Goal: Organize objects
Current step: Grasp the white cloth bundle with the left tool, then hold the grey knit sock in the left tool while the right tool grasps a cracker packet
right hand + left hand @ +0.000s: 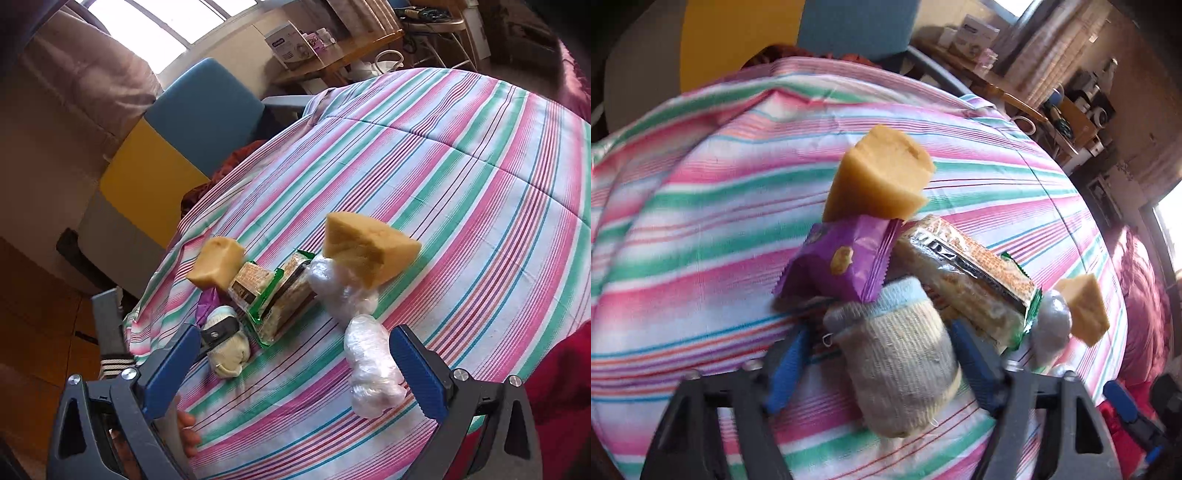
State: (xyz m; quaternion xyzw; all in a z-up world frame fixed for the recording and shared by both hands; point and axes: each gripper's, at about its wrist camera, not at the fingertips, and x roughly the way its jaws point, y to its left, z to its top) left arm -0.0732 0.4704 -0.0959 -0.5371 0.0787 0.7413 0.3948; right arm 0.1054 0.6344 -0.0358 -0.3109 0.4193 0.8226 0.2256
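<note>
Left claw (882,354) straddles the sock (901,365), jaws apart, near the table's (683,229) near edge, right claw (291,365) gaping over the plastic bundle (373,369); closing crooked could snag the purple packet (842,262).

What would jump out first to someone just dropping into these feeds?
Two yellow sponge wedges flank a cluster of snack packets mid-cloth on the striped tablecloth. The left gripper straddles a rolled sock, jaws open. The right gripper, wide open, frames a clear plastic bundle.
</note>
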